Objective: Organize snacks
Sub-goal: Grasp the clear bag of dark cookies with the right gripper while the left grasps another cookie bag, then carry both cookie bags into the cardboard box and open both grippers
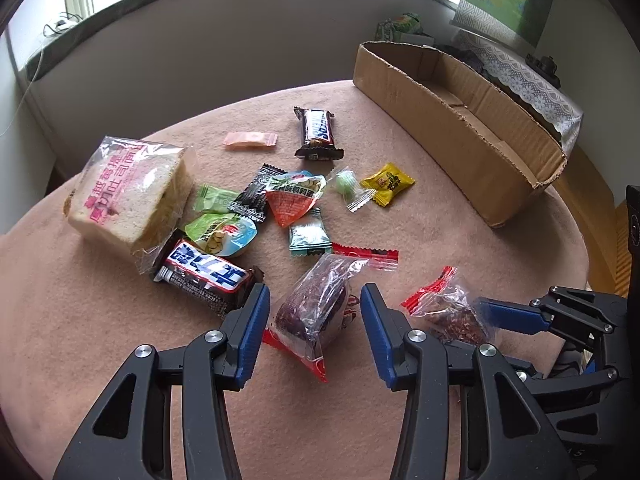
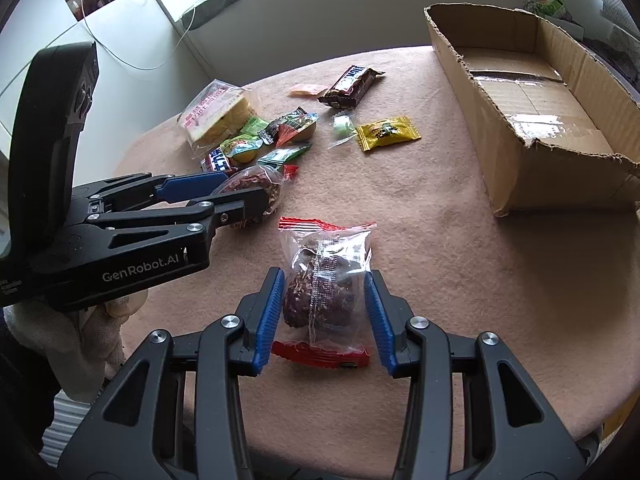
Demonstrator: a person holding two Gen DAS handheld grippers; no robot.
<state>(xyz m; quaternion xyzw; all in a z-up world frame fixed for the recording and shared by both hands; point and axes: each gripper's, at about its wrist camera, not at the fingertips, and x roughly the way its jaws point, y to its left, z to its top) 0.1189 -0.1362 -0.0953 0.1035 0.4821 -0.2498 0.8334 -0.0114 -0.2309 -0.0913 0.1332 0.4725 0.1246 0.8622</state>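
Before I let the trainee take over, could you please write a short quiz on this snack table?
1. True or false: the cardboard box already holds snacks.
2. What sits between the fingers of the right hand-held gripper? A) a banana B) a clear-wrapped dark cake C) a drink can
3. How many Snickers bars lie on the table?
Key: 1 false, its visible floor is bare. 2 B, the clear-wrapped dark cake. 3 two; the second lies nearer the left wrist camera.
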